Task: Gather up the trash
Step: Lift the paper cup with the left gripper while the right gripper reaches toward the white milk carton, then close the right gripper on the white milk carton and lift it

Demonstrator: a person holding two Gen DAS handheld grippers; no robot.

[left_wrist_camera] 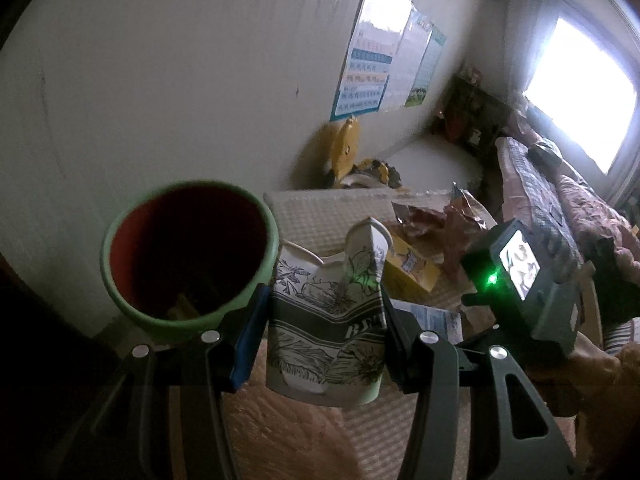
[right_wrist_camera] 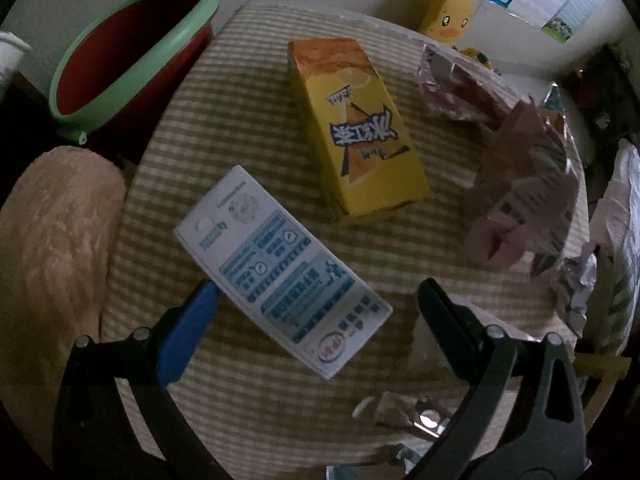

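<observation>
Crumpled paper cup [left_wrist_camera: 326, 320] pinched in left hand-held gripper [left_wrist_camera: 320, 328]; right hand-held gripper [right_wrist_camera: 316, 316] spread.

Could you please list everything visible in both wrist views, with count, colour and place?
paper cup: 1, white with dark print, crumpled, clamped between the left fingers
bin: 1, green rim, red inside, beside the table
yellow carton: 1, yellow and orange, lying mid-table
white carton: 1, white with blue print, lying flat between the right fingers, not gripped
foil wrappers: several, silvery pink, table's right side
duck toy: 1, yellow, by the wall
posters: a few, blue and white, on the wall
table: 1, beige striped cloth
left gripper: black, one blue pad
right gripper: black, one blue pad, open
</observation>
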